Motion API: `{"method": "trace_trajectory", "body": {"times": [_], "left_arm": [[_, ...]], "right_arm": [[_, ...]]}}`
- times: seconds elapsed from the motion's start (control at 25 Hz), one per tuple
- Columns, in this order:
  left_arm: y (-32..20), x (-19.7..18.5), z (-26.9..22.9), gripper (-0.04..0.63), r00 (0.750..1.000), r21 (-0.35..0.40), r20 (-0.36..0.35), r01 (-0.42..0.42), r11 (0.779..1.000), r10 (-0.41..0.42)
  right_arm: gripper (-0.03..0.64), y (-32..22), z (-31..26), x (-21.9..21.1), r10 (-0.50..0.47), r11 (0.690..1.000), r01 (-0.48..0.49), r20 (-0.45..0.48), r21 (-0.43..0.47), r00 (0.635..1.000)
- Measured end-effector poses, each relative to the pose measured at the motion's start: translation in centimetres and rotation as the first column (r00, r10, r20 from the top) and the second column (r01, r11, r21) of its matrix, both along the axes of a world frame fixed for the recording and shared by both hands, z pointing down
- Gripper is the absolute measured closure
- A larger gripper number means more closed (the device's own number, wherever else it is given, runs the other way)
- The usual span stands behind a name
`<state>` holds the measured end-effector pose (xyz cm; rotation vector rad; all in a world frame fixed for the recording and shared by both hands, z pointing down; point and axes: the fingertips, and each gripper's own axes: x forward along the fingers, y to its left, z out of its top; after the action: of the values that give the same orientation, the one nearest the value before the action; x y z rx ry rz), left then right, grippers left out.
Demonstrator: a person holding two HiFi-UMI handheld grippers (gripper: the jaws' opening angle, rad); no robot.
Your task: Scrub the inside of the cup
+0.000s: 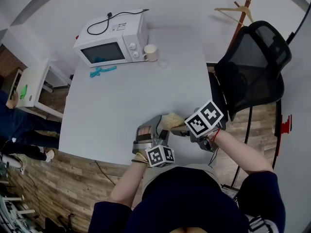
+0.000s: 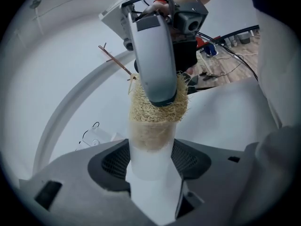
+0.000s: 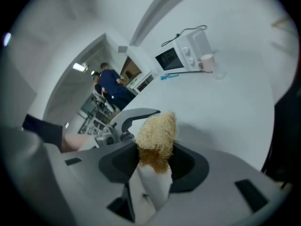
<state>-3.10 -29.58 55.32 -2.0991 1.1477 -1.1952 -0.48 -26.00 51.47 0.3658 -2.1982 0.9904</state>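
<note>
Inside the cup, a loofah

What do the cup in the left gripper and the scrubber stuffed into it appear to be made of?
The cup looks like frosted, translucent plastic: the tan fibres show dimly through its matt wall. The scrubber looks like dried loofah or similar plant fibre: a coarse, straw-coloured open mesh with stray strands.

A white worktop stands against a plain white wall. At its far end sits a microwave, with a mug just beside it. A black mesh chair stands to the right, near a wooden coat stand. The floor is wood plank. A white cabinet stands at the left.
</note>
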Motion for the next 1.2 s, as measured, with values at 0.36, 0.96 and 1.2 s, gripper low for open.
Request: {"method": "trace_trajectory", "body": {"times": [0.36, 0.96, 1.2], "left_arm": [[0.0, -0.3, 0.2, 0.321, 0.999, -0.022, -0.034, 0.017, 1.0, -0.018], [0.5, 0.2, 0.7, 0.321, 0.998, -0.044, -0.055, 0.008, 0.999, -0.01], [1.0, 0.5, 1.8, 0.321, 0.985, -0.097, -0.171, 0.005, 0.995, -0.022]], "right_arm": [[0.439, 0.1, 0.0, -0.6, -0.366, 0.636, 0.564, -0.438, 0.527, 0.821], [0.439, 0.1, 0.7, 0.0, -0.217, -0.195, 0.856, -0.872, 0.479, 0.439], [0.439, 0.1, 1.3, 0.4, -0.245, -0.127, 0.864, -0.859, 0.487, 0.449]]}}
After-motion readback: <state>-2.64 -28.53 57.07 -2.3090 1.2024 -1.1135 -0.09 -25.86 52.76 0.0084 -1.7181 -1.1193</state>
